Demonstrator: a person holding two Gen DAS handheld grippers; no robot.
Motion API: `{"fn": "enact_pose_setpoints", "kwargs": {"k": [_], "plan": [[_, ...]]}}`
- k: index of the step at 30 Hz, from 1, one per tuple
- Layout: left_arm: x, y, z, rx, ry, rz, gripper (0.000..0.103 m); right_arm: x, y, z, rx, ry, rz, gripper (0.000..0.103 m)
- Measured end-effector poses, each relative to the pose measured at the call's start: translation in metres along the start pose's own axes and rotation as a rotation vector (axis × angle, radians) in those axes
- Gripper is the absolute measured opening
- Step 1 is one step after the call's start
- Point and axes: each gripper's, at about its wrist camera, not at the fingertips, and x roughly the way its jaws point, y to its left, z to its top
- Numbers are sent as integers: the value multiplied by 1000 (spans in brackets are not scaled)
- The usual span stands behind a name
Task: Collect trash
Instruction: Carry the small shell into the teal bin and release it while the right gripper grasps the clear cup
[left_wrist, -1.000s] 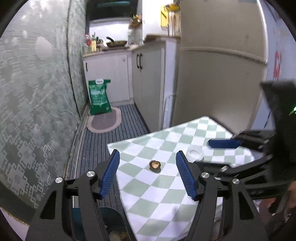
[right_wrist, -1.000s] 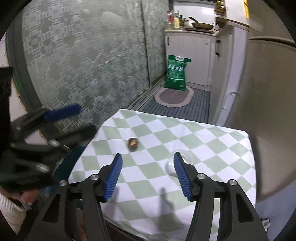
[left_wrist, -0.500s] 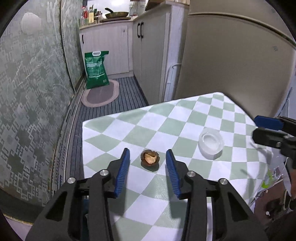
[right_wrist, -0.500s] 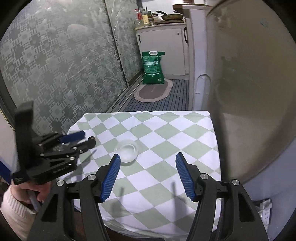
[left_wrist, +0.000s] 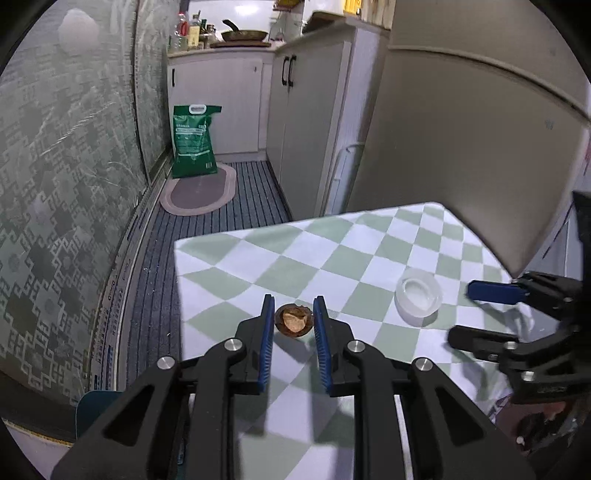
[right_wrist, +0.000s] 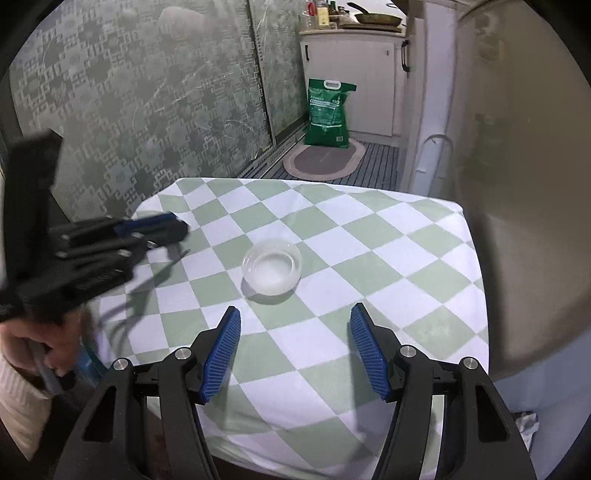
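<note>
A brown half nut shell (left_wrist: 294, 321) lies on the green-and-white checked tablecloth (left_wrist: 369, 266) near its left edge. My left gripper (left_wrist: 293, 317) has its blue pads against both sides of the shell, and its jaws are closing. In the right wrist view the left gripper (right_wrist: 173, 227) hides the shell. A small clear plastic cup (right_wrist: 271, 267) stands in the middle of the table (right_wrist: 388, 258). My right gripper (right_wrist: 295, 332) hovers open just in front of the cup with nothing between its fingers. It also shows at the right edge of the left wrist view, the right gripper (left_wrist: 476, 314) beside the cup (left_wrist: 418, 295).
A large grey fridge (left_wrist: 461, 129) stands behind the table, with white cabinets (left_wrist: 306, 110) beside it. On the striped floor are a green bag (left_wrist: 194, 140) and an oval rug (left_wrist: 199, 188). A teal bin (left_wrist: 96, 410) sits low at the table's left. A person's hand (right_wrist: 33, 343) holds the left gripper.
The left gripper came down and forward onto the nut shell and its jaws narrowed around it. The right gripper swung towards the clear cup, staying open.
</note>
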Motion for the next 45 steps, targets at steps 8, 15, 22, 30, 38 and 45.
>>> {"fn": "enact_pose_setpoints", "kwargs": {"k": [8,15,22,30,38,45], "plan": [[-29,17,-9,-28,-39,-12,23,14,18,10,-57,8,-27,54],[-51,25,-18,-1,-75,33,23,23,23,19,-61,10,-40,40],[-62,52,-35,-19,-64,84,23,30,27,30,-57,16,-44,18],[-69,87,-54,-50,-36,126,23,33,32,35,-42,19,-78,63],[-71,111,-79,-121,13,123,23,50,38,45,-45,19,-102,49],[-61,117,-110,-104,96,159,23,53,48,53,-42,7,-94,40]]}}
